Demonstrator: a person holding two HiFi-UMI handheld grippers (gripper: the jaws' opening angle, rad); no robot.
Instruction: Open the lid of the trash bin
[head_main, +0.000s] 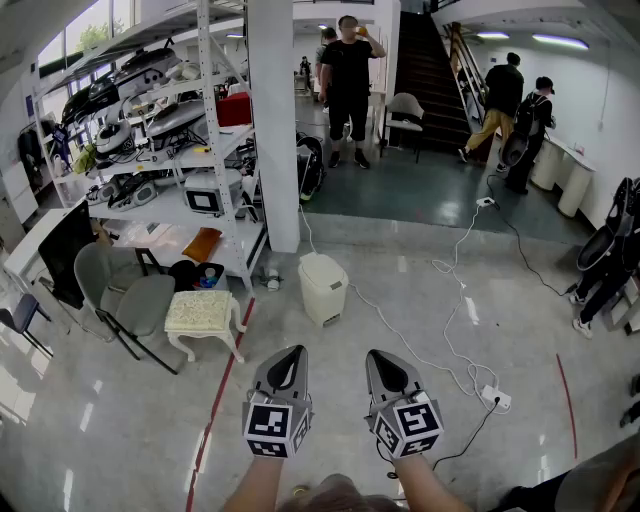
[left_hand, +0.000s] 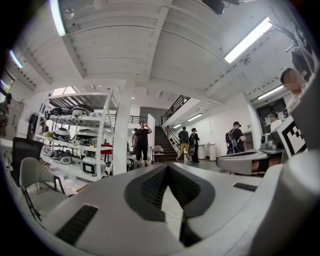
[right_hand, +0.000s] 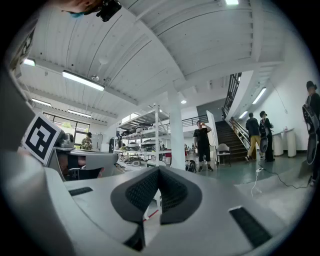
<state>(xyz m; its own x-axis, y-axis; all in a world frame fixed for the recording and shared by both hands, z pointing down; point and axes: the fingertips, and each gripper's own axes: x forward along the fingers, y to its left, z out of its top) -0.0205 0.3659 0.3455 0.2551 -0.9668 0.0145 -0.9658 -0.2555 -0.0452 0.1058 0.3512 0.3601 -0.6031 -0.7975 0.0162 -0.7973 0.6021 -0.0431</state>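
Trash bin: the pale trash bin (head_main: 323, 290) stands on the floor (head_main: 420, 310) just in front of the white column (head_main: 272, 120), ahead of you and well apart from both tools.

Lid: the lid (head_main: 321, 263) lies flat and closed on the bin's top; nothing touches it.

Left hand-held gripper: the left hand-held gripper (head_main: 295, 355) is held low in front of you and points toward the bin. In the left gripper view (left_hand: 167, 167) its jaw tips meet, with nothing between them.

Right hand-held gripper: the right hand-held gripper (head_main: 373, 357) sits just beside the left one and points the same way. In the right gripper view (right_hand: 158, 170) its jaws are also closed tip to tip and carry nothing.

Surroundings: a low stool (head_main: 203, 312) and a grey chair (head_main: 135, 305) stand to the bin's left, beside the shelving rack (head_main: 215, 130). A white cable (head_main: 440, 350) trails across the floor to the bin's right.

Progress: judged from the closed lid and your empty tools, none of the task is done.

Remaining: you have yet to close the distance to the bin, bring a tool to the lid, and lift the lid open.
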